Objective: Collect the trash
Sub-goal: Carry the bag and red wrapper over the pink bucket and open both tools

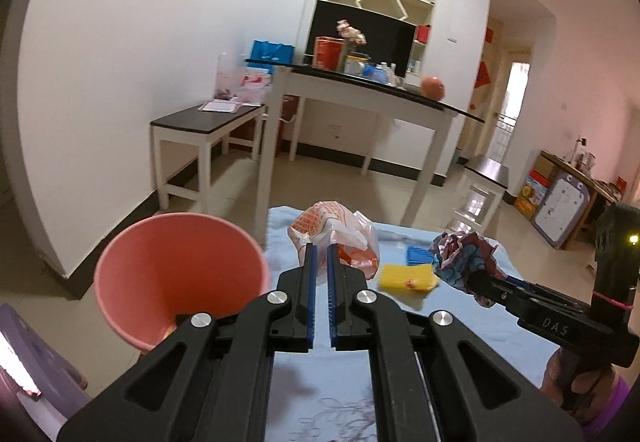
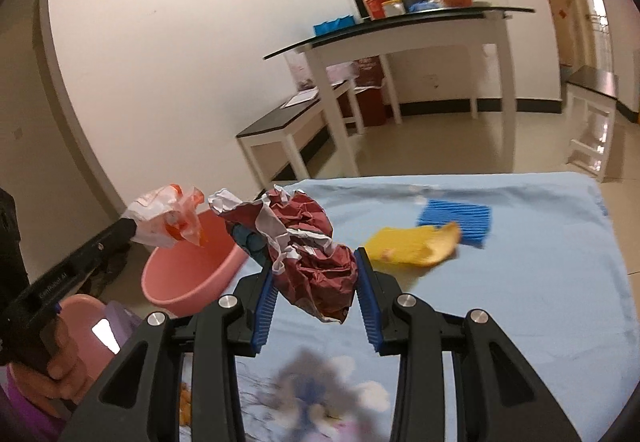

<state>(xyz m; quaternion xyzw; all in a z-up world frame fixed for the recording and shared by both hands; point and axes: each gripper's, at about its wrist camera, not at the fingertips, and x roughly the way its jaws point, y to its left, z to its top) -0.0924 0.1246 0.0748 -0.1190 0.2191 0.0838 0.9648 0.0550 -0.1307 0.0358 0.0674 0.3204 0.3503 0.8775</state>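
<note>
My left gripper (image 1: 321, 248) is shut on a crumpled white and orange plastic bag (image 1: 336, 232) and holds it above the table's left edge, beside the pink bin (image 1: 180, 274). In the right wrist view the bag (image 2: 168, 218) hangs over the bin (image 2: 192, 274). My right gripper (image 2: 314, 260) is shut on a crumpled dark red paper ball (image 2: 308, 246), lifted above the blue cloth. The paper ball also shows in the left wrist view (image 1: 464, 254). A yellow sponge-like piece (image 2: 412, 244) and a blue ridged pad (image 2: 456, 220) lie on the table.
The table is covered by a light blue cloth (image 2: 520, 282). The pink bin stands on the floor at the table's left. A purple stool (image 1: 36, 366) stands lower left. White tables with dark tops (image 1: 360, 90) stand by the far wall.
</note>
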